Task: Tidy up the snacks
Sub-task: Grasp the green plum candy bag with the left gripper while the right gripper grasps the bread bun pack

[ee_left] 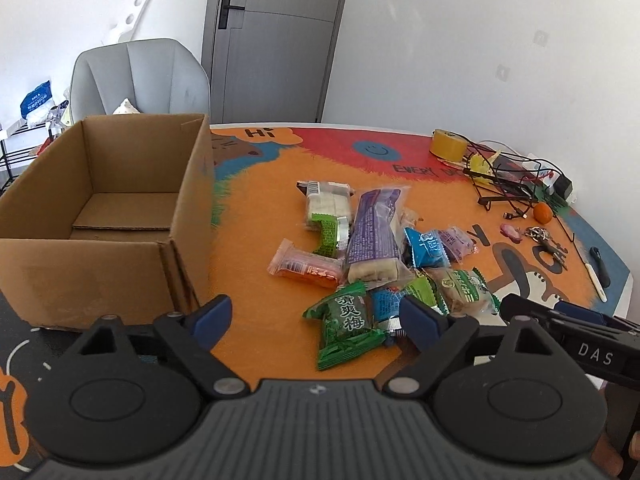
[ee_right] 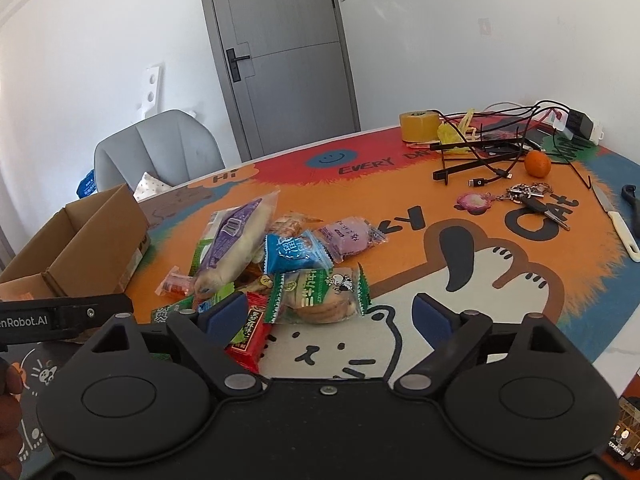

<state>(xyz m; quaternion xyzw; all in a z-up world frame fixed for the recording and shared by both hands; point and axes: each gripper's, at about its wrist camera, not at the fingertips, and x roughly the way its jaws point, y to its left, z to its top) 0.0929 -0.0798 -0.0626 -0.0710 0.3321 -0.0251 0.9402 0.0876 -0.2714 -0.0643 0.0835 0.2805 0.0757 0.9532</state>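
Note:
A pile of wrapped snacks lies on the orange cartoon mat. In it are a long purple pack, a blue packet, a pink packet and a green-and-white biscuit pack. My left gripper is open just above the mat, and a green plum packet lies between its fingers, untouched. My right gripper is open too, with the biscuit pack just beyond its fingertips and a red packet by its left finger. An open, empty cardboard box stands left of the pile.
At the mat's far right lie a tape roll, tangled black cables, an orange, keys and a white-handled knife. A grey chair stands behind the box. A hand shows at the left edge.

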